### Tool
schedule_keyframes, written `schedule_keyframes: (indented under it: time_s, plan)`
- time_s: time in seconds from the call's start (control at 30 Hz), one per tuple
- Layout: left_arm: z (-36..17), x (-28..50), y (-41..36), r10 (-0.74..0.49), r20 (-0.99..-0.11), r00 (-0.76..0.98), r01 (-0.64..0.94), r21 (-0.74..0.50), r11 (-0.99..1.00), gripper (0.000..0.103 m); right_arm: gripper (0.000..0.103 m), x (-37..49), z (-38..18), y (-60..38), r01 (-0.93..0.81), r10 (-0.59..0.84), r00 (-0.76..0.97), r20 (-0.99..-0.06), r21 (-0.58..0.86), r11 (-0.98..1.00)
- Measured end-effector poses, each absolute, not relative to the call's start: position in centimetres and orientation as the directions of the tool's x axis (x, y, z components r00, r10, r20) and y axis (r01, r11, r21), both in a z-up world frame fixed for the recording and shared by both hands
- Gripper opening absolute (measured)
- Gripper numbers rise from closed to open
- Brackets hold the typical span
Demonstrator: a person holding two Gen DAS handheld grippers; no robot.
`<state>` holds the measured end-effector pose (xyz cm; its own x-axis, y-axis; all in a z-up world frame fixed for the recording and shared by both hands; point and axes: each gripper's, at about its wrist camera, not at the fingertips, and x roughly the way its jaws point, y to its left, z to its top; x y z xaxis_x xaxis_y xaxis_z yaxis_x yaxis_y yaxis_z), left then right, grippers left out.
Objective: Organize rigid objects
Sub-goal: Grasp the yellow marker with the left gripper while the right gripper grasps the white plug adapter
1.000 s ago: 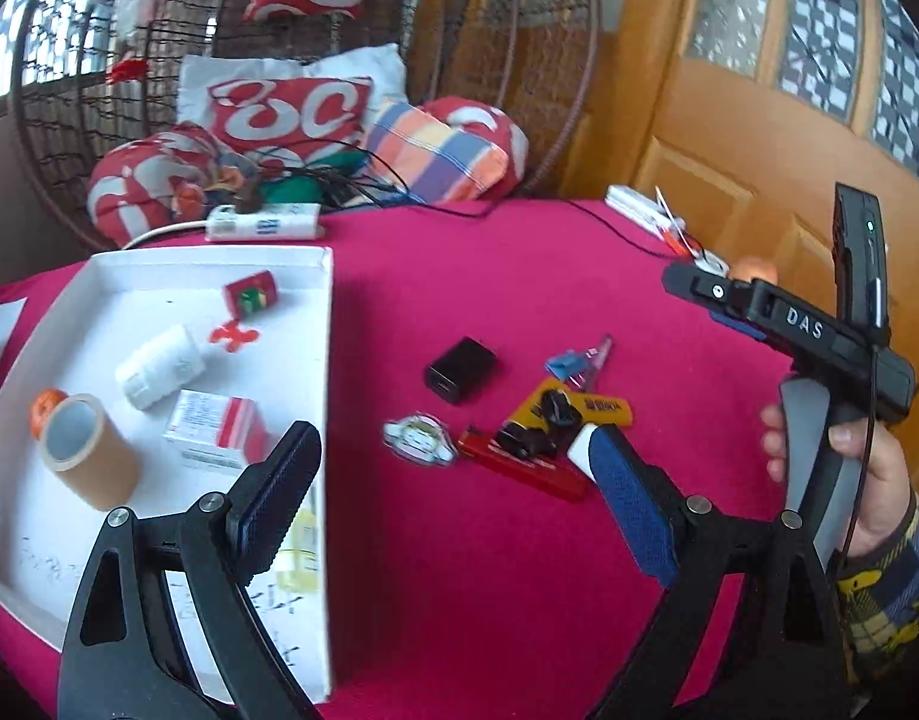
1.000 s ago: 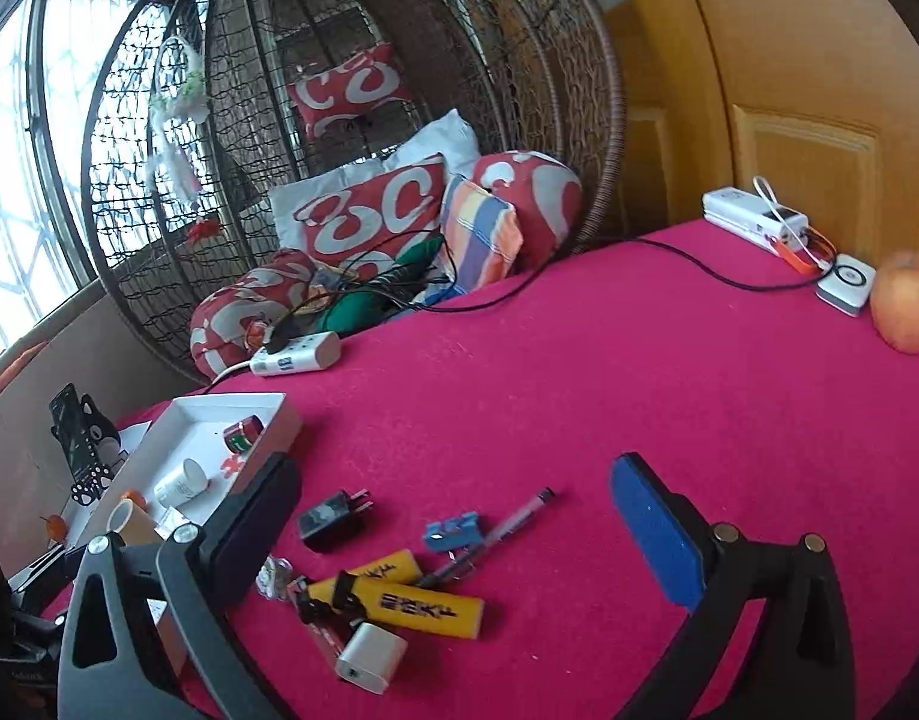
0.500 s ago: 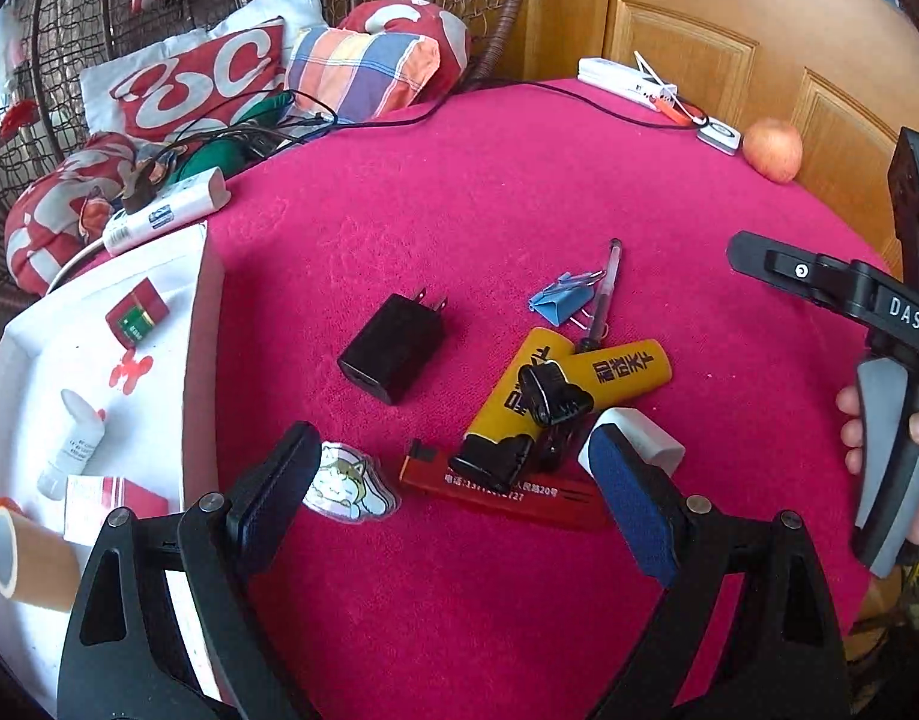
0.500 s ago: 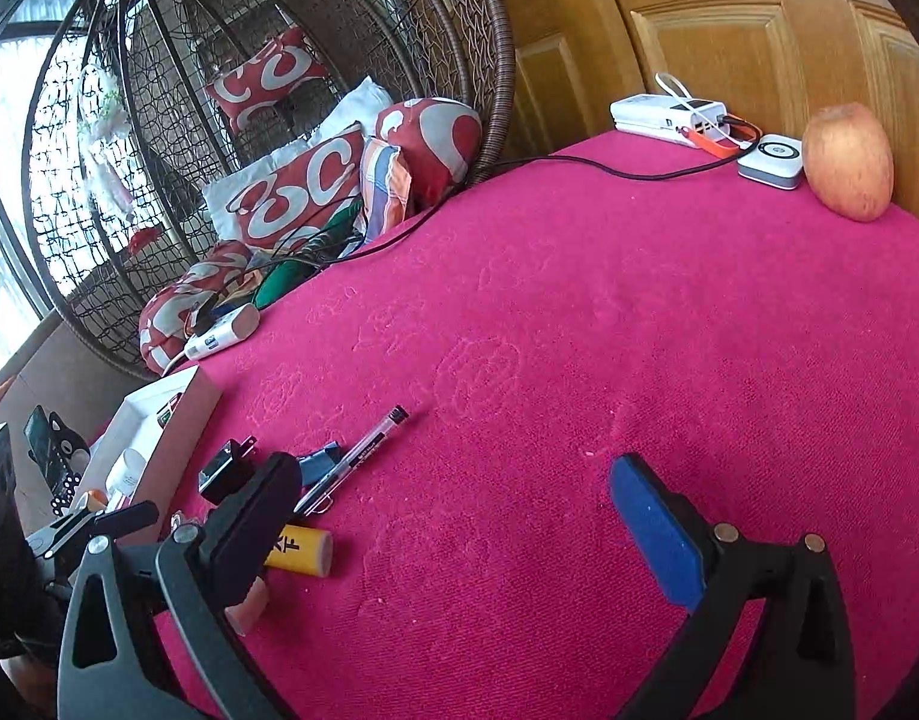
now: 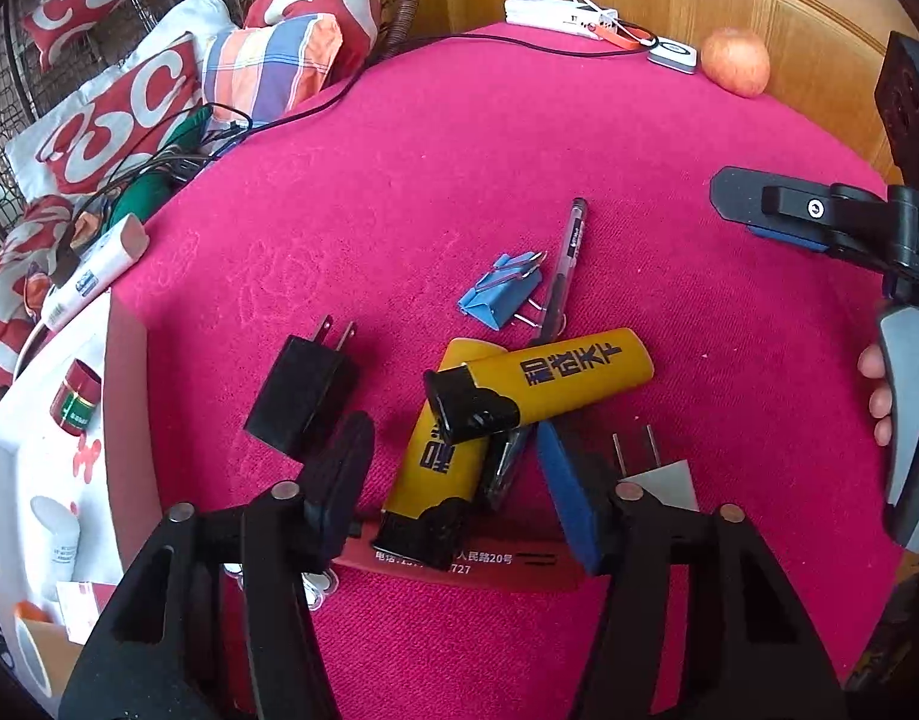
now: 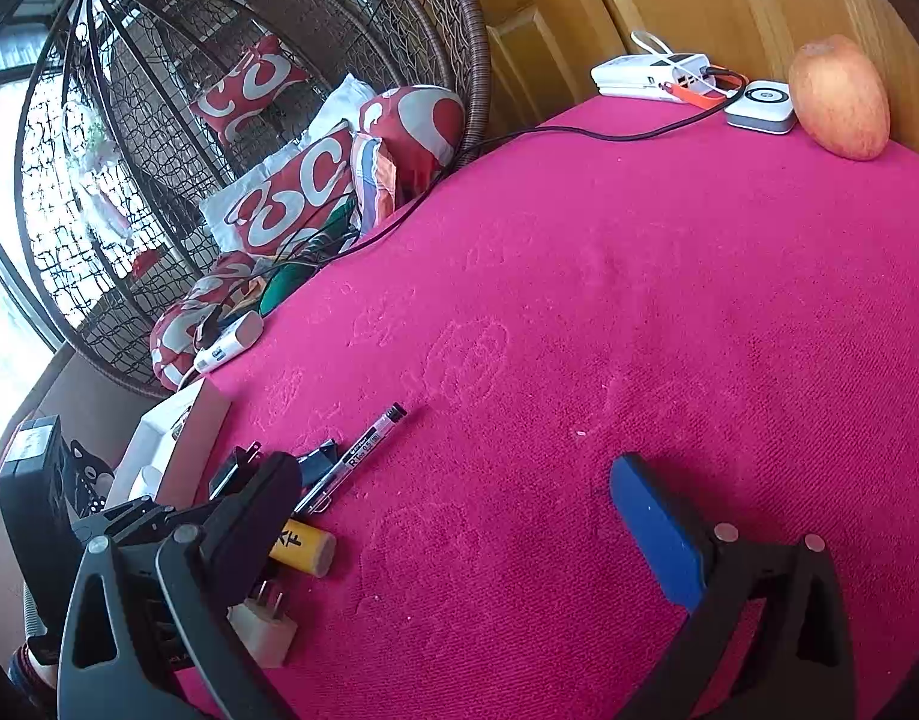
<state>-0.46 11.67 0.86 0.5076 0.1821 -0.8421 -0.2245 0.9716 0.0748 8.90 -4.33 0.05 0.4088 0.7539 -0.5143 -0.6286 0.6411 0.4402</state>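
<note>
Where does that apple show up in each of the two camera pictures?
Left wrist: apple at the top right, on the far edge of the pink table.
Right wrist: apple at the top right.
Shared landmark: the small white box beside it.

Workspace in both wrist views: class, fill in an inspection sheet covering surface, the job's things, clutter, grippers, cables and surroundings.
Surface: pink tablecloth over the table.
Job's things: two yellow lighters crossed, over a red strip; black charger; white plug; blue binder clip; pen; white tray at the left, already holding small items.
Clutter: apple, white puck, power strip at the far edge.
Grippers: left gripper open, low over the lighters; right gripper open, empty.
Cables: black cable trails across the cloth toward the chair.
Surroundings: wicker hanging chair with cushions; wooden door.
</note>
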Motion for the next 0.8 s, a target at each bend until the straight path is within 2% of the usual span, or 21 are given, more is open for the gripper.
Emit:
schedule_keyframes:
  time_s: [0.13,0.17,0.2,0.4,0.67,0.8]
  plan:
    - [1.0,-1.1,11.7,0.135,-0.846,0.516,-0.217,0.024,0.976,0.033,0.103,8.8,0.0,-4.4,-0.627,0.758,0.407,-0.510,0.448,0.638]
    - [1.1,-1.4,11.7,0.128,-0.844,0.520,-0.215,0.016,0.976,0.023,0.103,8.8,0.0,-4.4,-0.627,0.758,0.407,-0.510,0.447,0.638]
    - [1.1,-1.5,11.6,0.129,-0.844,0.521,-0.222,0.011,0.975,0.020,0.103,8.9,0.0,-4.5,-0.627,0.758,0.406,-0.510,0.448,0.637]
    - [1.2,-2.9,11.9,0.108,-0.841,0.531,-0.267,-0.045,0.963,0.020,0.103,8.8,0.0,-4.3,-0.627,0.755,0.408,-0.513,0.444,0.641]
    - [1.7,-4.2,12.9,0.029,-0.805,0.593,-0.310,-0.195,0.931,0.020,0.103,8.7,0.0,-4.0,-0.628,0.746,0.413,-0.522,0.430,0.648]
    - [2.0,-4.7,12.5,0.048,-0.795,0.605,-0.312,-0.181,0.933,0.017,0.103,8.7,0.0,-4.1,-0.628,0.747,0.412,-0.521,0.432,0.648]
